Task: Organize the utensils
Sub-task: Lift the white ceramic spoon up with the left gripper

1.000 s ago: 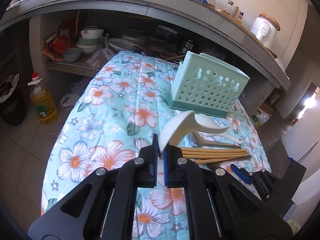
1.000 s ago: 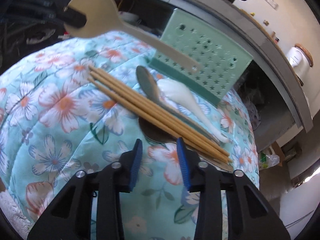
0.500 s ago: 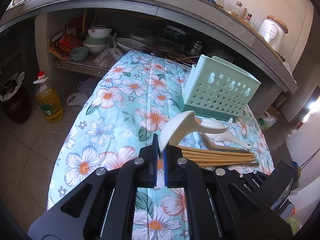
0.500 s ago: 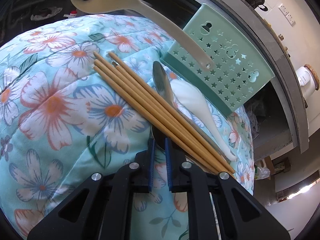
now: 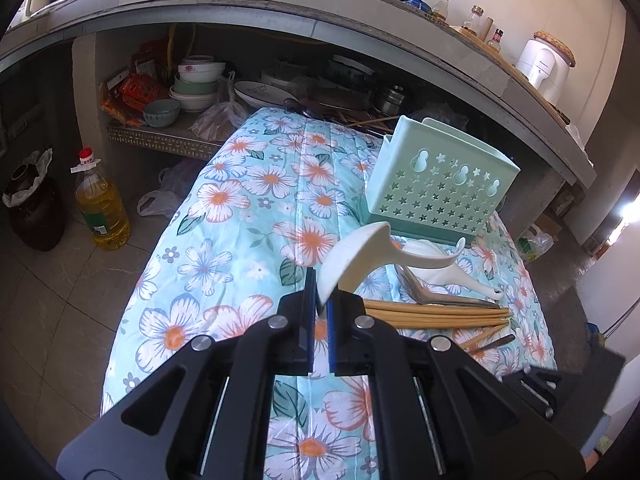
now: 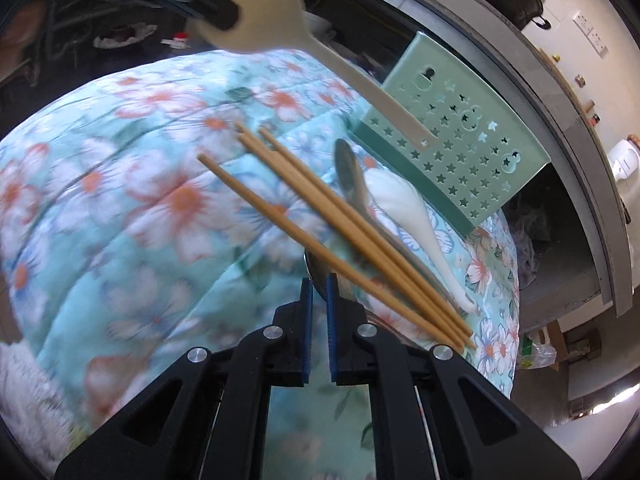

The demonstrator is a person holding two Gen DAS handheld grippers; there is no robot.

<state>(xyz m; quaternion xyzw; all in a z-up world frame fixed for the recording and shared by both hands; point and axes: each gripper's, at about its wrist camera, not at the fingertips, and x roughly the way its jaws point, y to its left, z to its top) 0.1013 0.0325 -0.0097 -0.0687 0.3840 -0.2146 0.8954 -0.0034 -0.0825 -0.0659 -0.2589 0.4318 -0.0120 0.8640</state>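
My left gripper [image 5: 319, 296] is shut on the bowl end of a cream rice paddle [image 5: 360, 254], held above the floral cloth; the paddle also shows in the right wrist view [image 6: 280, 28]. My right gripper [image 6: 319, 284] is shut on the rim of a metal spoon [image 6: 316, 272] that lies under several wooden chopsticks [image 6: 328, 216]. The chopsticks [image 5: 436, 314] are tipped up and splayed over it. A white ceramic spoon [image 6: 404, 212] and a second metal spoon [image 6: 348, 168] lie beside them. The mint green utensil holder [image 5: 436, 184] stands behind.
The floral cloth [image 5: 256, 208] covers a raised surface. Behind it a concrete counter shelf holds bowls [image 5: 196, 88] and plates. An oil bottle [image 5: 102, 204] and a dark jar [image 5: 32, 208] stand on the floor at left.
My right gripper has closed on the metal spoon under the chopsticks and lifted it, so the chopsticks have shifted and splayed. My left gripper has raised the paddle slightly.
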